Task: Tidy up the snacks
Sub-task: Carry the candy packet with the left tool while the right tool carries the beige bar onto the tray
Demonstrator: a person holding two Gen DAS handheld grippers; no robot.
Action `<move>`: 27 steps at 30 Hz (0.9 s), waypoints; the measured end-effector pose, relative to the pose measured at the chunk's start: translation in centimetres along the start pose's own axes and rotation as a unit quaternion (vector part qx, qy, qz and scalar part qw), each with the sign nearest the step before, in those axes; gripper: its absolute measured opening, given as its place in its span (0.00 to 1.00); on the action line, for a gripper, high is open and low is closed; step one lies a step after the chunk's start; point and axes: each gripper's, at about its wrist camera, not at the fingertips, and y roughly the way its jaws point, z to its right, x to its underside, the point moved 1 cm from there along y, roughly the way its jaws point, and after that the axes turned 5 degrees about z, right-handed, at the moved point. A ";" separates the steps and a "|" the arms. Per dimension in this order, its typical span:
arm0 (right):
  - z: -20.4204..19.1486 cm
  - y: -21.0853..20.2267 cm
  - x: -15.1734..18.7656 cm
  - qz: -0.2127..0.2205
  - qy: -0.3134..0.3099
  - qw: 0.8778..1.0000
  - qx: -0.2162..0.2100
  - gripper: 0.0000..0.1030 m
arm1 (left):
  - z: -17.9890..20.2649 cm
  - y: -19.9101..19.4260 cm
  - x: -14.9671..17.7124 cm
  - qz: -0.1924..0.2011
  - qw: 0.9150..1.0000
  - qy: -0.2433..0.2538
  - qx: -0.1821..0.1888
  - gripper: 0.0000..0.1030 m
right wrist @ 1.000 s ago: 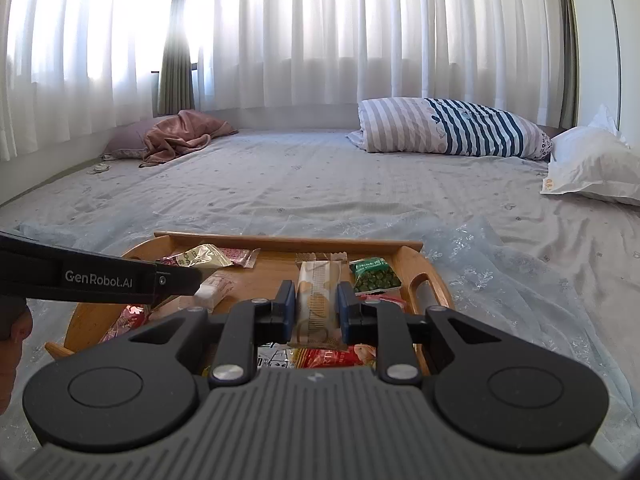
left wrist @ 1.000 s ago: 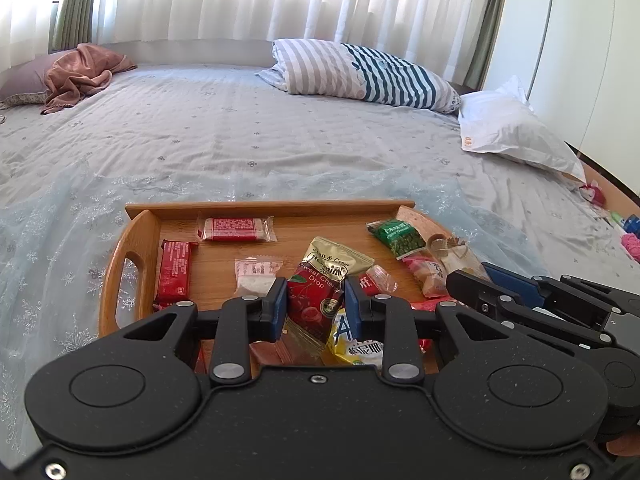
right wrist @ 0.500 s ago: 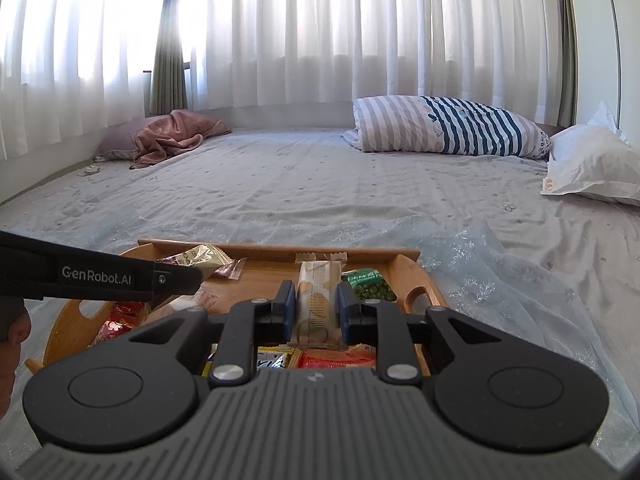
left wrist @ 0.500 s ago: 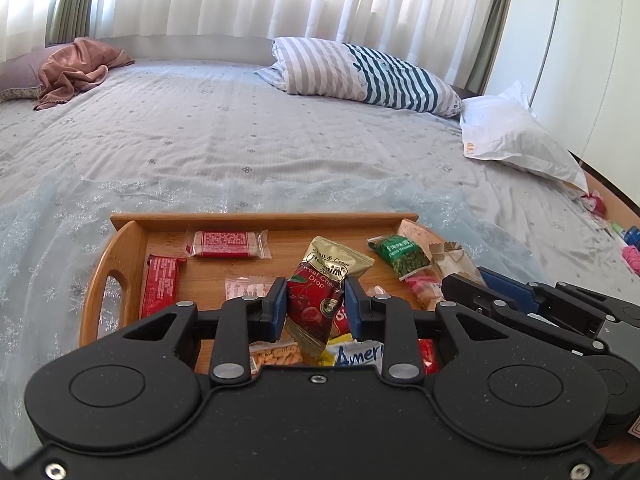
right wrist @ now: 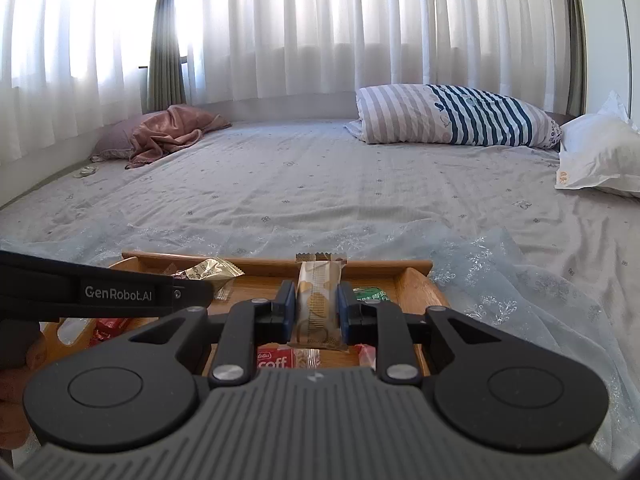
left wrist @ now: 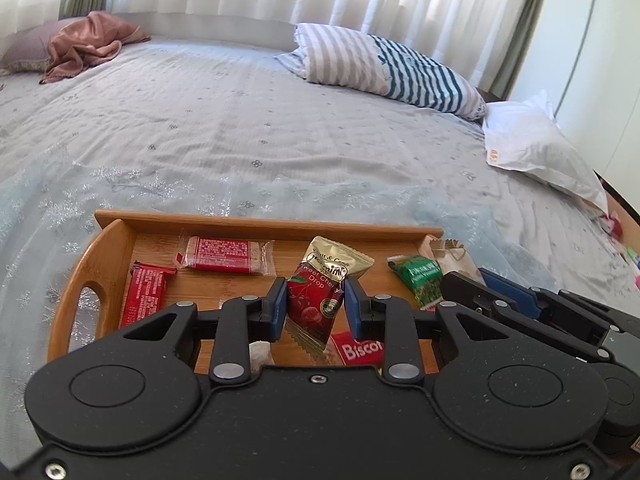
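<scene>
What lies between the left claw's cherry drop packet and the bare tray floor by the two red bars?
Nothing visible. The left claw holds the cherry drop packet above the wooden tray. The bare wood ahead of it, beside the two red bars, is clear. The right claw sits off to the other side, gripping a beige wafer packet.

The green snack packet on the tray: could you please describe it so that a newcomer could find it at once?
On the bed lies a wooden tray of snacks. Look near its right end, past the cherry drop packet held in the left claw. There lies the green packet, the only green wrapper among red, gold and beige ones.
</scene>
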 end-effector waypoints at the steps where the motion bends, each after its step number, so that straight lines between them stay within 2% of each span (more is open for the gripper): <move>1: 0.1 0.4 -0.1 -0.003 0.002 1.000 -0.001 0.26 | -0.1 0.5 -0.1 -0.002 1.000 -0.004 -0.002 0.27; 7: 0.6 3.1 -0.2 -0.018 0.006 1.000 -0.003 0.26 | -0.4 3.2 -0.4 -0.004 0.999 -0.012 -0.032 0.27; 15: 0.6 5.7 0.3 -0.044 -0.001 0.999 -0.019 0.26 | -0.6 5.7 -0.5 -0.020 0.999 -0.018 -0.040 0.27; 27: 0.9 8.0 1.2 -0.074 0.008 0.997 -0.012 0.26 | -0.8 7.5 -0.5 -0.033 0.998 -0.023 -0.044 0.27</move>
